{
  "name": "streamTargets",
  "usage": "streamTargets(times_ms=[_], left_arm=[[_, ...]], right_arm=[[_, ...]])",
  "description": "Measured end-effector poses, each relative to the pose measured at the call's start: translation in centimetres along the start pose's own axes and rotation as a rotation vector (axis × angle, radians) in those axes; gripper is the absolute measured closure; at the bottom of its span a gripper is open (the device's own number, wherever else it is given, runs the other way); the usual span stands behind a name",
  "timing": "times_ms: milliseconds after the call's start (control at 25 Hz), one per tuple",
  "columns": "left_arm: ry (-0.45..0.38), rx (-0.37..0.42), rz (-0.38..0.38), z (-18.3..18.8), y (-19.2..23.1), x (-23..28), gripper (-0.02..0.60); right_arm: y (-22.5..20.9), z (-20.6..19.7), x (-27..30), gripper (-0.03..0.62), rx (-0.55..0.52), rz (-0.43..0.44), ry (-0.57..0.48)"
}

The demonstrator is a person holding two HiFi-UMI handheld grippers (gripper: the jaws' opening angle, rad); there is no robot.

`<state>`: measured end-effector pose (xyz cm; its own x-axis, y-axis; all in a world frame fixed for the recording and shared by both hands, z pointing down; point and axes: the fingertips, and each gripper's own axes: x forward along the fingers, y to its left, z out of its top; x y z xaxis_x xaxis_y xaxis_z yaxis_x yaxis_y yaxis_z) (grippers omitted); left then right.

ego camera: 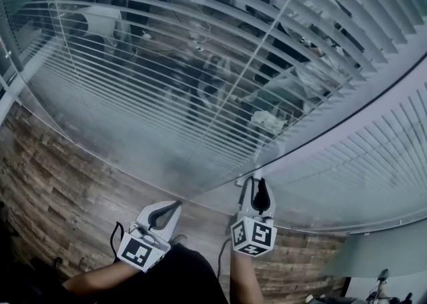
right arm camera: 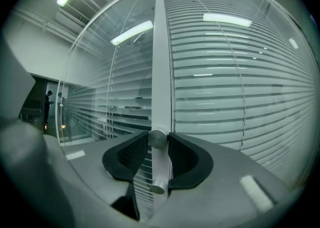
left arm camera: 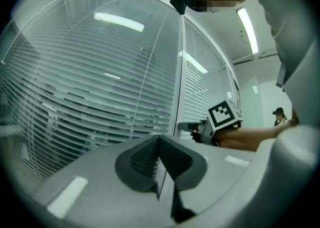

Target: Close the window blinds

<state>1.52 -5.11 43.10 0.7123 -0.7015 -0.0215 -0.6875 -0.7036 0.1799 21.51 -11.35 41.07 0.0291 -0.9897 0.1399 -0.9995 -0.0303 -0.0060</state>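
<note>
Through the left pane, the blinds (ego camera: 167,83) have tilted slats and the room behind shows between them. The right pane's blinds (ego camera: 380,156) look flat and white. Between the panes runs a white frame post (right arm camera: 161,62) with a silver cylindrical knob (right arm camera: 157,138) on it. My right gripper (right arm camera: 158,147) is shut on that knob, a dark pad pressing each side. From above, the right gripper (ego camera: 256,186) reaches up to the post. My left gripper (ego camera: 170,208) hangs lower left, away from the glass; its jaws (left arm camera: 159,154) are shut on nothing.
A wood-pattern floor (ego camera: 73,183) lies below the curved glass wall. The right gripper's marker cube (left arm camera: 223,115) and the hand holding it show in the left gripper view. A person (left arm camera: 279,115) stands far off at the right. A grey surface (ego camera: 380,253) sits lower right.
</note>
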Motion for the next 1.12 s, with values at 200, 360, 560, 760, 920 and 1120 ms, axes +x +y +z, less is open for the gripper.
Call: streamTargets(times_ms=[200,360,560,760,920,1120], left_arm=[[-0.018,0.013,-0.002,0.3,-0.2,-0.4,0.581],[-0.015,0.008,-0.001,0.3,-0.3,-0.8,0.581],[-0.022,0.016,-0.006,0.5,-0.4,-1.0,0.581],[-0.014,0.014,-0.011,0.4,-0.6,-1.2,0.581],[-0.009,0.01,-0.008,0.0,-0.5,-1.3,0.581],[0.0,-0.006,0.001,0.0,-0.3,-1.3,0.581]], right_arm=[[0.1,0.2,0.0,0.464,-0.135,-0.004,0.021],[0.3,0.2,0.0,0.464,-0.22,-0.007,0.042],[0.7,0.2,0.0,0.464,-0.343,-0.012,0.06],[1.0,0.0,0.0,0.464,-0.485,-0.017,0.089],[1.3,-0.2,0.1,0.464,-0.634,-0.031,0.087],[1.3,-0.1,0.0,0.464,-0.668,-0.035,0.067]])
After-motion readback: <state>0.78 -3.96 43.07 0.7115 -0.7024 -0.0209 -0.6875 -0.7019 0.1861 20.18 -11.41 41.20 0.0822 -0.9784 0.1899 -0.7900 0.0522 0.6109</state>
